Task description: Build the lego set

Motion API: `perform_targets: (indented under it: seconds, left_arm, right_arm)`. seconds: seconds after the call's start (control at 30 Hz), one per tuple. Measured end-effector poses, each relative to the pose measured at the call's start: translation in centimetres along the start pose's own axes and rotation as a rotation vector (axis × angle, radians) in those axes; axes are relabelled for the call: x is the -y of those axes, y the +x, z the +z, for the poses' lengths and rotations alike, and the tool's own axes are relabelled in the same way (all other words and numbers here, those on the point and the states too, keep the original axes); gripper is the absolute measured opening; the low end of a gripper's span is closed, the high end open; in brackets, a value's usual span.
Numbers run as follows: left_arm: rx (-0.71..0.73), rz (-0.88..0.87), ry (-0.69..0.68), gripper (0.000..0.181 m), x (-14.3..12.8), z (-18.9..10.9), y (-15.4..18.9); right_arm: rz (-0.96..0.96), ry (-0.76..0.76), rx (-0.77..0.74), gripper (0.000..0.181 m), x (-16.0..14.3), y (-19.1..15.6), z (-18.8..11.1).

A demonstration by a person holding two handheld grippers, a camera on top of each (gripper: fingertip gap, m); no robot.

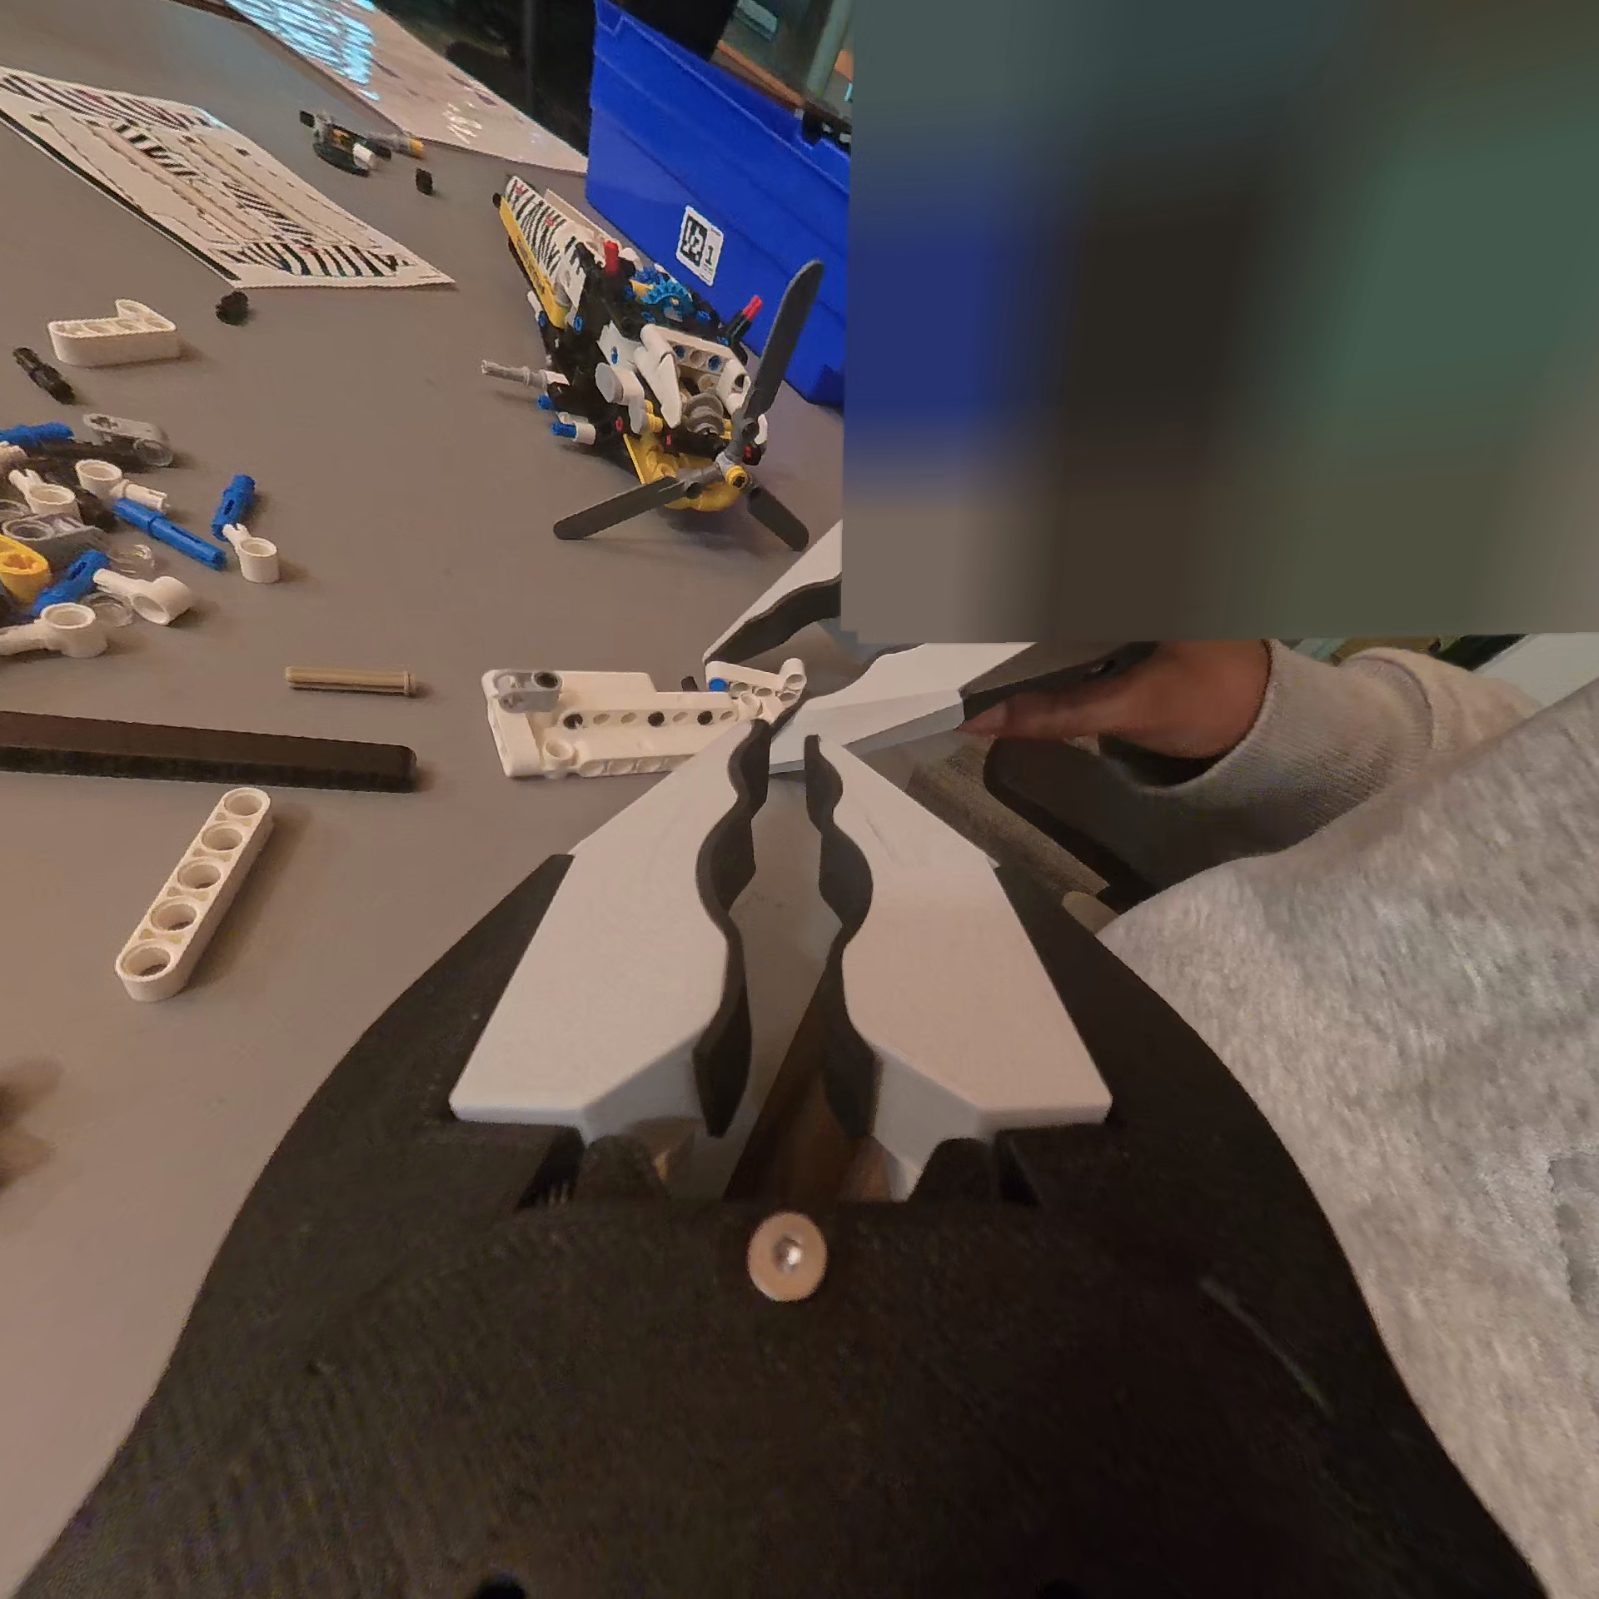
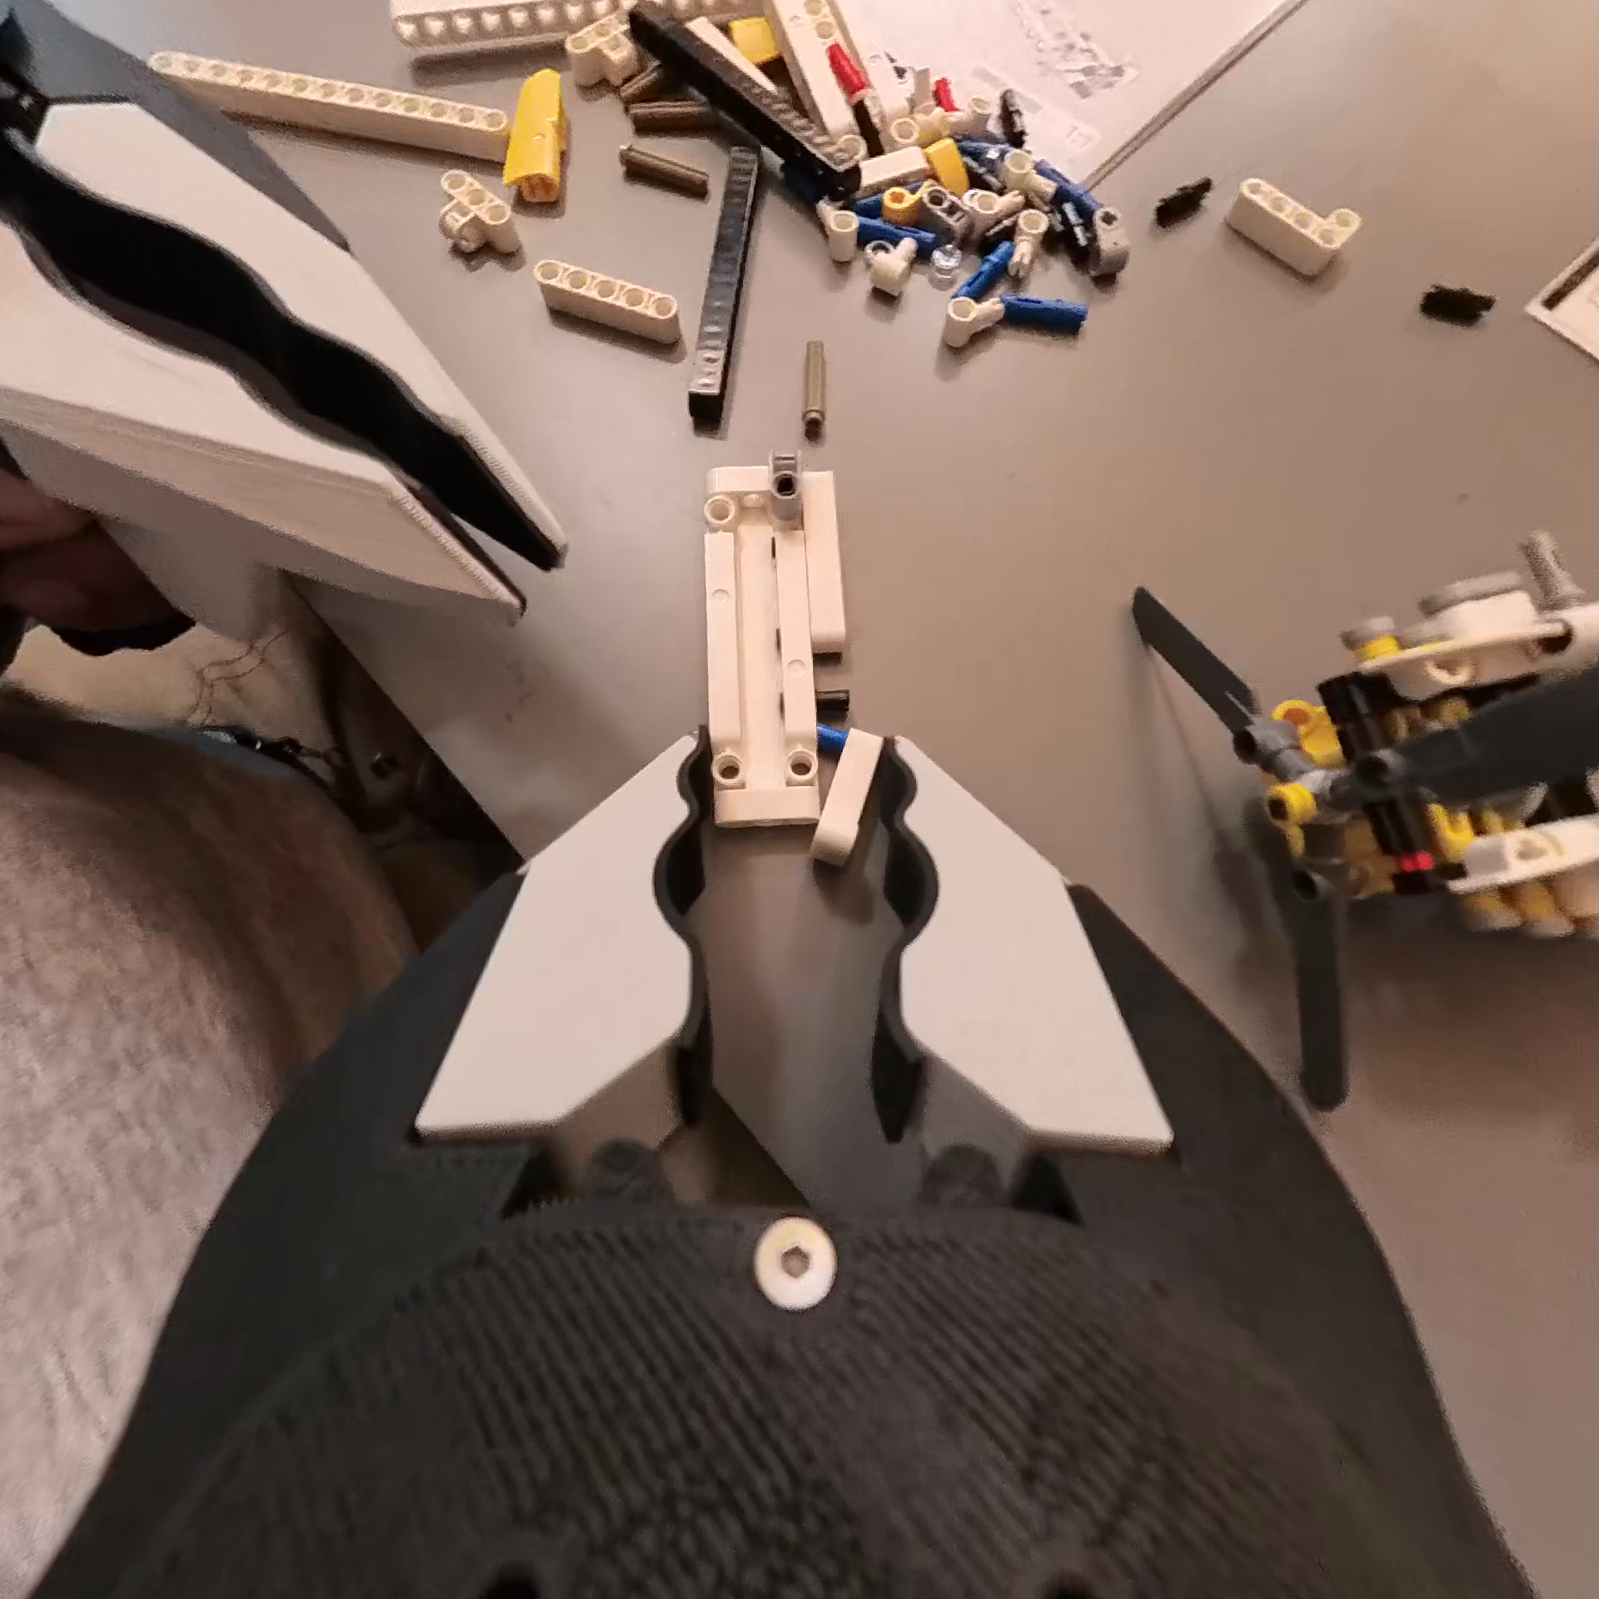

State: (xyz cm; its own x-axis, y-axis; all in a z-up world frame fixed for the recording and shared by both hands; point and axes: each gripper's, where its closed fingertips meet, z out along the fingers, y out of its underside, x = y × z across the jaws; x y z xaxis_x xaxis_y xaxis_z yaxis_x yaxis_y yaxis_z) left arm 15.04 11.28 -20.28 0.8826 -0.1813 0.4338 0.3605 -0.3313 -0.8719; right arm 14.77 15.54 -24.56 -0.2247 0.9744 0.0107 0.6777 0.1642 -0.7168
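A white panel assembly (image 2: 761, 640) with a grey connector at its far end lies flat on the grey table; it also shows in the left wrist view (image 1: 606, 718). My right gripper (image 2: 796, 744) is open, and its jaws straddle the assembly's near end and a small white beam (image 2: 852, 796) attached there. My left gripper (image 1: 787, 740) is shut and empty. It hovers just right of the assembly, and it also shows in the right wrist view (image 2: 541, 562). The part-built plane model (image 1: 658, 363) with a dark propeller lies farther back; it also shows in the right wrist view (image 2: 1402, 779).
A pile of loose parts (image 2: 969, 199) lies beyond the assembly. Nearer it are a black long beam (image 2: 727, 277), a white five-hole beam (image 2: 606, 298) and a tan pin (image 2: 813, 381). A blue bin (image 1: 718, 173) and a printed sheet (image 1: 208, 190) stand at the back. A grey sleeve (image 1: 1384, 952) is at the table edge. Tip to tip, the grippers are about 6 centimetres apart. Both grippers' tips are roughly 10 centimetres from the tan pin (image 2: 813, 381). Seen from the left wrist view (image 1: 347, 683) as well.
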Motion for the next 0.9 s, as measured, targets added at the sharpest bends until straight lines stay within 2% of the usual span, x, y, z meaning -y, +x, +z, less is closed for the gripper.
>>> perform_targets:
  seconds: [0.13,0.27,0.47,0.6,0.9]
  left_arm:
    - [0.061,0.057,-0.028,0.009,0.2,-0.2,-0.4]
    - [0.122,0.173,-0.139,0.022,-1.4,0.4,-0.7]
    - [0.217,0.303,-0.244,0.023,-2.6,1.0,-1.5]
    - [0.237,0.304,-0.266,0.015,-2.7,1.2,-1.7]
    - [0.182,0.262,-0.335,0.0,-3.3,0.9,-1.5]
  right_arm:
    - [-0.062,-0.008,0.073,0.038,0.0,-0.8,0.0]
    - [-0.151,0.026,0.155,0.038,0.1,-2.0,0.1]
    - [-0.206,0.059,0.233,0.038,0.3,-2.2,0.2]
    - [-0.231,0.056,0.248,0.038,0.2,-2.3,0.1]
    - [-0.311,0.045,0.331,0.043,0.0,-2.5,0.0]
